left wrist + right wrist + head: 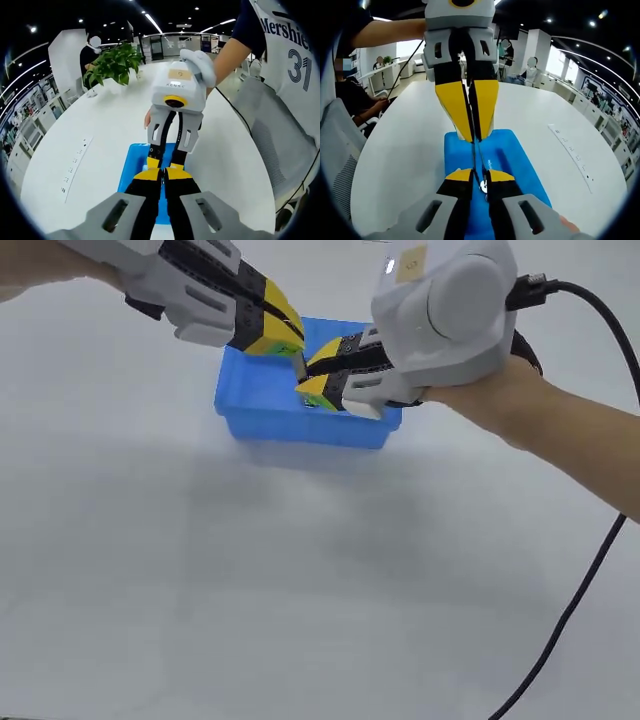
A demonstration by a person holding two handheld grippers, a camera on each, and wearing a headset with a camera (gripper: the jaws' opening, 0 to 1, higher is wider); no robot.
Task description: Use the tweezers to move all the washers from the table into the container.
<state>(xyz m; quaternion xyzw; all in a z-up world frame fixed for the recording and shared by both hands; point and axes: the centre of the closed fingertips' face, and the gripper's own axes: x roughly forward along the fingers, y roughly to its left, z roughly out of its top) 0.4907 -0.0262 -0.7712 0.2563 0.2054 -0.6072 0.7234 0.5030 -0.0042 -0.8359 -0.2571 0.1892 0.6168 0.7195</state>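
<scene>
The blue container (270, 405) stands on the white table, and both grippers meet nose to nose above it. My left gripper (292, 343) comes in from the upper left and is shut on the thin tweezers (476, 157). The tweezers run from its yellow jaws down between the jaws of my right gripper (481, 176). The right gripper (312, 377) comes in from the right, its jaws closed in on the tweezers. A small silvery washer (483, 188) shows at the tweezers' tip over the container (507, 160). In the left gripper view the right gripper (166, 161) faces my shut left gripper (163, 175).
A black cable (590, 570) hangs from the right gripper across the table's right side. The white table (250, 580) stretches bare in front of the container. A potted plant (114, 62) stands far off, and people sit at desks in the background.
</scene>
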